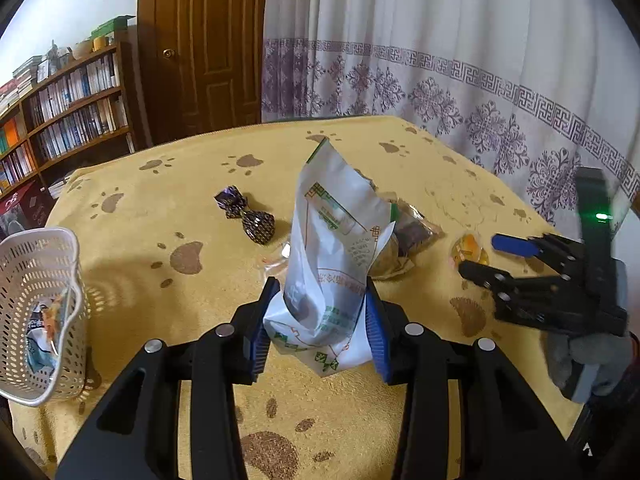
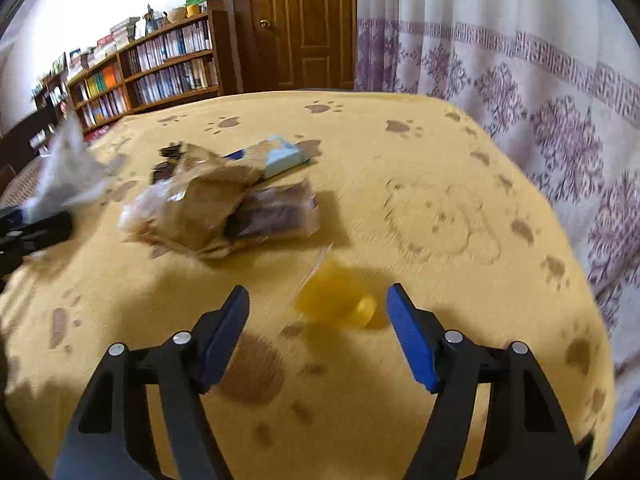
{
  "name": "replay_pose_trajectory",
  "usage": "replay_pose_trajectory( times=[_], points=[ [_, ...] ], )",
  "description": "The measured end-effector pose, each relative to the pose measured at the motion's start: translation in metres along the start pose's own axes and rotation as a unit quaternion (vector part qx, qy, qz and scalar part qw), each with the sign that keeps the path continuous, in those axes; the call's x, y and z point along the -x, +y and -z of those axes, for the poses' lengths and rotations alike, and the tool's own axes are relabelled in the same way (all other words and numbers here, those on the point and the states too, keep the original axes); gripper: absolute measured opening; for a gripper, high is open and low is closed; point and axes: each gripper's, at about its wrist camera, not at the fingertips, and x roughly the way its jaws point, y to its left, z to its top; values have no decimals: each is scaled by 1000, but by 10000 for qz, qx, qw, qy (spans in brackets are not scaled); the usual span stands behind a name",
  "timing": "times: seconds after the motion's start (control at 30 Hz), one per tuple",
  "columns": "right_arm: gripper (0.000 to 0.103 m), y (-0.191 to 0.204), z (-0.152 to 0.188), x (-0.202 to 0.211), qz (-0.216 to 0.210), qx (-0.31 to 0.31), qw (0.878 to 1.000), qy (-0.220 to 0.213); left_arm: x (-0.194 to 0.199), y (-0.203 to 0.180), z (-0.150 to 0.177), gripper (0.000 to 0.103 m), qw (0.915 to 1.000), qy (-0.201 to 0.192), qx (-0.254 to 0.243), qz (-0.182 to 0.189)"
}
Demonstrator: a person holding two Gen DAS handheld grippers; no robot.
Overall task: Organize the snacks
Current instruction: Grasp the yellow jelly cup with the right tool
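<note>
Paw-print yellow tablecloth (image 1: 360,420) under basket (image 1: 40,300), wrapped snacks (image 2: 208,208), perhaps a jelly cup (image 2: 336,300).

The white snack bag (image 1: 328,256) hides part of the brown packets (image 1: 404,240) behind it, and its printed text is too small to read. The white perforated basket (image 1: 44,280) is cut off by the left edge of the left wrist view; the packets inside cannot be identified. In the right wrist view the yellow jelly cup (image 2: 336,300) and the brown wrapper pile (image 2: 208,208) are motion-blurred, and the white bag at far left is only a smear.
</note>
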Motion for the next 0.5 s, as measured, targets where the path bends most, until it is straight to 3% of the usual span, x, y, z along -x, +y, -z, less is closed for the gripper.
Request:
replay_pose_trajectory(
  times=[0.1, 0.23, 0.5],
  points=[
    [57, -7, -8, -13, -16, -15, 9999, 116, 5, 4, -3, 42, 10000, -63, 54, -21],
    [52, -9, -5, -26, -184, -11, 9994, 306, 12, 9, -7, 42, 9998, -162, 134, -69],
    [50, 2, 3, -22, -55, 188, 9990, 400, 28, 26, -15, 42, 9982, -374, 336, -335]
  ],
)
